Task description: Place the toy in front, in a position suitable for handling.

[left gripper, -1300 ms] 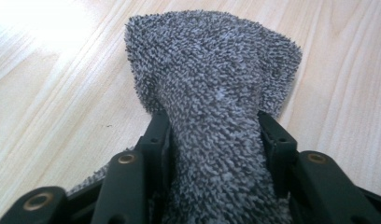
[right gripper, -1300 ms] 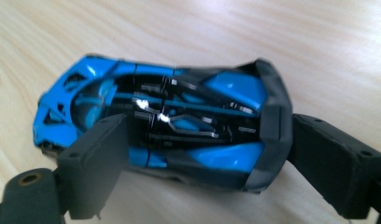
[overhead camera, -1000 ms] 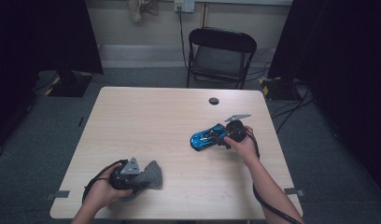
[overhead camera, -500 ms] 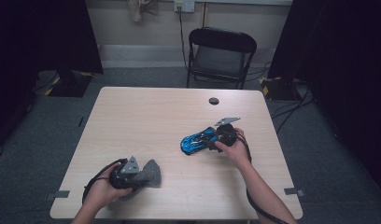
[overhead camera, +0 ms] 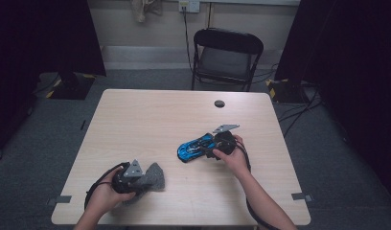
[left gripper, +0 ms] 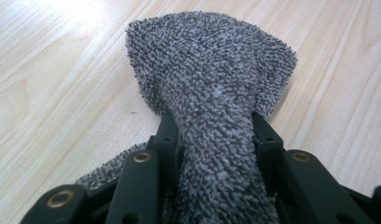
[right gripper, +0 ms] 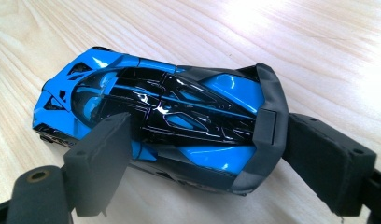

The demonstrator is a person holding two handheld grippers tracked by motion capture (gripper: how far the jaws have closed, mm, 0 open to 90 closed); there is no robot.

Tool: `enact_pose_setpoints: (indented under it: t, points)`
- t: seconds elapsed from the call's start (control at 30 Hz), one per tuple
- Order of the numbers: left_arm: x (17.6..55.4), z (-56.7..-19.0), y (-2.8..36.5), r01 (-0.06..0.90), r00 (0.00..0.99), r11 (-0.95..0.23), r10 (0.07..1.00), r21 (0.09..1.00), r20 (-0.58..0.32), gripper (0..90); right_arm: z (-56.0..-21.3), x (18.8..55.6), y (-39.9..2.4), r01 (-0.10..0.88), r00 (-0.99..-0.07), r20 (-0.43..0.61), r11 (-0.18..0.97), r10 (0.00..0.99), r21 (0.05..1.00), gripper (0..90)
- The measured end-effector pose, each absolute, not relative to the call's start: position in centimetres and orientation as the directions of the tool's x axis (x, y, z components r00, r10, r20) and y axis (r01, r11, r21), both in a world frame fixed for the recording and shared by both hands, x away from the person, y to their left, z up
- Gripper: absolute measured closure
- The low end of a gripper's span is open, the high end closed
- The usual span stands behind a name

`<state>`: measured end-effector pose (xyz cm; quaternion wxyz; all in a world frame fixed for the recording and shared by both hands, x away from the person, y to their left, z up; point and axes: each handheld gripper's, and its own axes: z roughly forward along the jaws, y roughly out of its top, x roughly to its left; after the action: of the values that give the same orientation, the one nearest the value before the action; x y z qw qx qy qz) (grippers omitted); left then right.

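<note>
Your left gripper (overhead camera: 136, 179) has its jaws clamped on the grey cloth (left gripper: 212, 93), near the surface's (overhead camera: 150, 120) front edge. Your right gripper (overhead camera: 217, 146) has clamped the blue toy car (right gripper: 146, 126) across its rear; its long axis points toward the cloth.

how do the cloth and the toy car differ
The cloth is grey, fuzzy and soft, bunched up between the left gripper jaws; the toy car is blue and black, glossy and rigid, held across its body by the right gripper. The cloth sits near the table's front left; the car is nearer the middle right. Both rest on the table, gripped.
</note>
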<state>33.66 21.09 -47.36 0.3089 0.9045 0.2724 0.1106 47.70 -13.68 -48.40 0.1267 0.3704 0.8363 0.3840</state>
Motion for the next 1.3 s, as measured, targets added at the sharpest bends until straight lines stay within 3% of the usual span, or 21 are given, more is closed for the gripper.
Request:
enact_pose_setpoints:
  t: [0.6,0.77,1.3]
  points:
    - [34.2,-47.2,21.2,0.432,0.806,-0.628,0.591,0.648,0.035,63.6,-48.6,46.7,-11.3,0.515,-0.715,0.092,0.433,0.693,0.740,15.5]
    - [35.3,-47.2,21.9,0.467,0.763,-0.576,0.646,0.671,0.025,63.5,-48.6,46.6,-11.0,0.527,-0.715,0.109,0.429,0.690,0.734,16.1]
    - [36.5,-46.9,21.7,0.479,0.755,-0.550,0.656,0.684,-0.001,63.3,-48.6,46.4,-10.5,0.527,-0.721,0.115,0.432,0.684,0.732,16.8]
